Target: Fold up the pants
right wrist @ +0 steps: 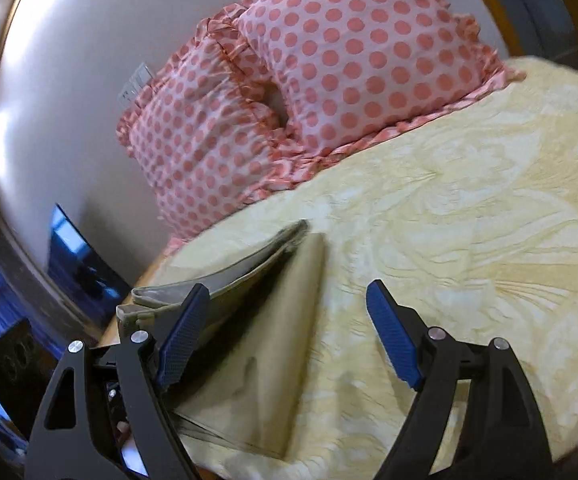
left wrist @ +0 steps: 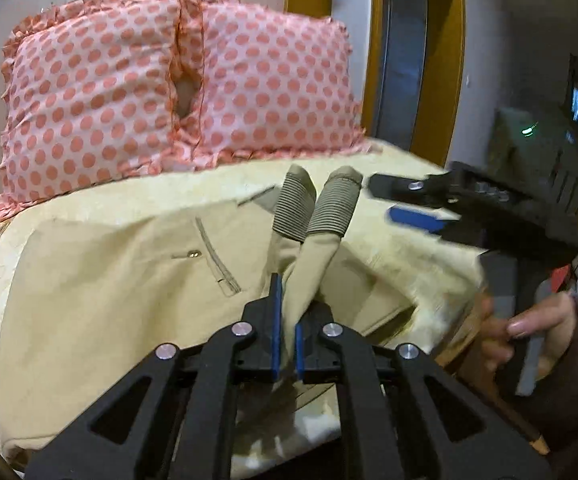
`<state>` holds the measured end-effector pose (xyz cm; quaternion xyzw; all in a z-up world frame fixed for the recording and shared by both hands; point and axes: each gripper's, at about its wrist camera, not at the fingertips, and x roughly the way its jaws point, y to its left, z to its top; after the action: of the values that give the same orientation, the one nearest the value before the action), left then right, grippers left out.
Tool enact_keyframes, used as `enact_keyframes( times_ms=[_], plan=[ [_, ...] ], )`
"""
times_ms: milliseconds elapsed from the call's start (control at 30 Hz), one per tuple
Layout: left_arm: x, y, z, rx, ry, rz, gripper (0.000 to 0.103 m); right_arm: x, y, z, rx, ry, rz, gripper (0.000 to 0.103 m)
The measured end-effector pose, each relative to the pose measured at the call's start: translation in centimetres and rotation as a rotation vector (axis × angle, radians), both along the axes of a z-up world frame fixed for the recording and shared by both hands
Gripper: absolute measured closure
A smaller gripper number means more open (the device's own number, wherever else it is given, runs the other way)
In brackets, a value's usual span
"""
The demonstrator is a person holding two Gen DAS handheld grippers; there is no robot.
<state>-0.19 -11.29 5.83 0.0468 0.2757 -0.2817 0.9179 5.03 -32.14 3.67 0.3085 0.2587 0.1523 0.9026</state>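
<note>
Beige pants (left wrist: pixel 109 280) lie on the cream bedspread (left wrist: pixel 409 232), with a zip pocket facing up. My left gripper (left wrist: pixel 287 344) is shut on the two pant legs, whose ribbed grey cuffs (left wrist: pixel 315 208) stick up beyond the fingers. My right gripper shows in the left wrist view (left wrist: pixel 401 200) at the right, open and above the bed, held by a hand. In the right wrist view my right gripper (right wrist: pixel 285 332) is open and empty over the folded edge of the pants (right wrist: pixel 257 320).
Two pink polka-dot pillows (left wrist: pixel 169 92) stand against the wall at the head of the bed. A wooden door frame (left wrist: pixel 441 80) and dark furniture (left wrist: pixel 537 152) stand to the right. The bedspread (right wrist: pixel 469 220) stretches right of the pants.
</note>
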Motion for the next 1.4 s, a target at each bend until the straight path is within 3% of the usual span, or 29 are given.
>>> enact_keyframes(
  times_ms=[67,167,200,233,267,300,333,400,467,533,600,700,733,833,933,967,1000,1033,1100,1200,1400],
  plan=[
    [0.2,-1.9,-1.0,0.007,0.029,-0.025,0.098,1.3,0.4,0.1,0.049,0.014,0.038,0.021],
    [0.1,-2.7,-3.0,0.055,0.094,-0.045,0.095,3.0,1.2,0.0,0.042,0.081,0.085,0.021],
    [-0.4,-2.3,-2.8,0.032,0.103,-0.063,0.089,3.4,1.6,-0.2,0.023,0.106,0.096,0.021],
    [-0.9,-1.2,-2.0,-0.012,0.119,-0.089,0.072,4.1,2.1,-0.4,-0.015,0.136,0.117,0.021],
    [-1.2,-0.1,-1.3,-0.056,0.131,-0.110,0.062,4.4,2.6,-0.7,-0.046,0.154,0.129,0.022],
    [-1.7,2.0,0.2,-0.126,0.122,-0.115,0.044,4.9,3.0,-0.9,-0.084,0.173,0.139,0.026],
    [-1.9,3.2,1.1,-0.155,0.106,-0.099,0.033,5.3,3.4,-1.2,-0.117,0.189,0.153,0.031],
    [-1.3,7.3,3.2,-0.179,0.063,0.000,0.029,5.9,3.8,-1.8,-0.148,0.208,0.172,0.038],
    [0.6,11.3,4.0,-0.149,0.066,0.133,0.026,6.6,4.1,-2.6,-0.165,0.238,0.177,0.038],
    [3.8,15.1,3.5,-0.130,0.126,0.254,0.028,6.9,3.9,-2.9,-0.162,0.230,0.179,0.042],
    [7.5,18.5,1.9,-0.180,0.247,0.304,0.030,7.3,3.6,-3.0,-0.152,0.237,0.185,0.047],
    [11.0,20.1,-0.4,-0.265,0.410,0.256,0.034,7.5,3.0,-3.3,-0.100,0.249,0.227,0.060],
    [11.8,20.4,-1.2,-0.282,0.449,0.249,0.034,7.6,2.7,-3.3,-0.077,0.251,0.240,0.060],
    [14.0,20.3,-2.5,-0.315,0.518,0.217,0.035,8.2,1.6,-3.9,0.010,0.266,0.255,0.063],
    [15.6,20.2,-2.8,-0.354,0.553,0.188,0.033,8.9,1.9,-3.8,-0.013,0.273,0.277,0.065],
    [16.0,20.2,-3.0,-0.359,0.560,0.184,0.035,8.9,2.1,-3.9,-0.010,0.271,0.290,0.071],
    [16.5,20.1,-3.3,-0.363,0.578,0.182,0.053,9.0,2.1,-4.1,0.014,0.268,0.315,0.084],
    [17.2,20.1,-3.7,-0.367,0.605,0.184,0.084,9.1,1.9,-4.3,0.053,0.265,0.334,0.087],
    [17.8,20.5,-4.3,-0.430,0.653,0.173,0.092,9.2,1.1,-4.6,0.139,0.262,0.355,0.090],
    [17.9,20.1,-2.8,-0.405,0.596,0.159,0.096,9.8,0.8,-4.0,0.178,0.252,0.372,0.092],
    [22.5,17.6,0.5,-0.346,0.451,0.183,0.096,14.7,0.1,0.1,0.085,0.152,0.336,0.093]
  ],
)
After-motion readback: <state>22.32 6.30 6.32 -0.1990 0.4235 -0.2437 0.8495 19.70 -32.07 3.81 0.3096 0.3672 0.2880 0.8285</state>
